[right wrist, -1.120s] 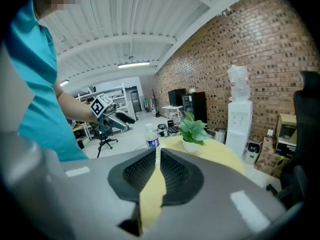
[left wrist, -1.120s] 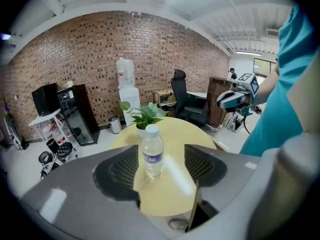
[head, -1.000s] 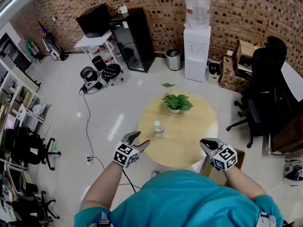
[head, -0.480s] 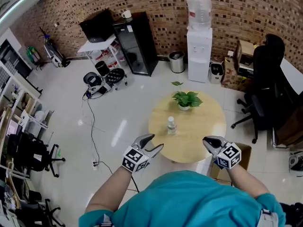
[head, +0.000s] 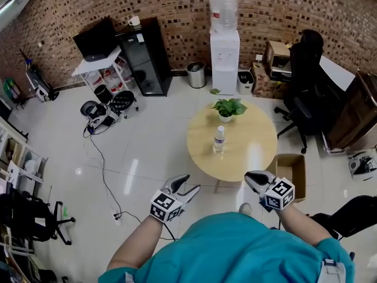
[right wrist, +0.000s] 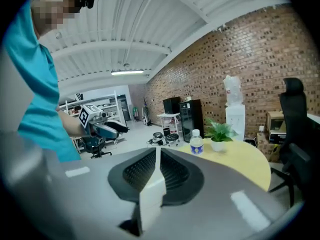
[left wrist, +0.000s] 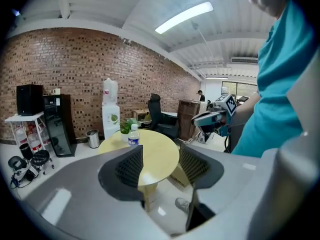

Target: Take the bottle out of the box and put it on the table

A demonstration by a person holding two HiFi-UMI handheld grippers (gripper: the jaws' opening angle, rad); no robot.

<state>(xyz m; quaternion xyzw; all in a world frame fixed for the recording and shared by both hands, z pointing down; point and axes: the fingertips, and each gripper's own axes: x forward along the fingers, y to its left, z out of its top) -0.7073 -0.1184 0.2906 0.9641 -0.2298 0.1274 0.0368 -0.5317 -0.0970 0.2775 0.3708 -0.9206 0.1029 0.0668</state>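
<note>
Left claw of mine held its ribbed dark pads apart, just narrowing, nothing between them. My right claw had its pads together, empty. At 12 o'clock the clear plastic bottle stood upright on the round pale-wood table, farther off than a second before. An open cardboard box sat beside the rim's 4 o'clock, and glossy tile floor lay bare toward 9.

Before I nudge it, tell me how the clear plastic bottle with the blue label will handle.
The clear plastic bottle stands tall and narrow on the round pale wooden table, so a push near its top would probably tip it. Its round body would likely roll once it is down.
</note>
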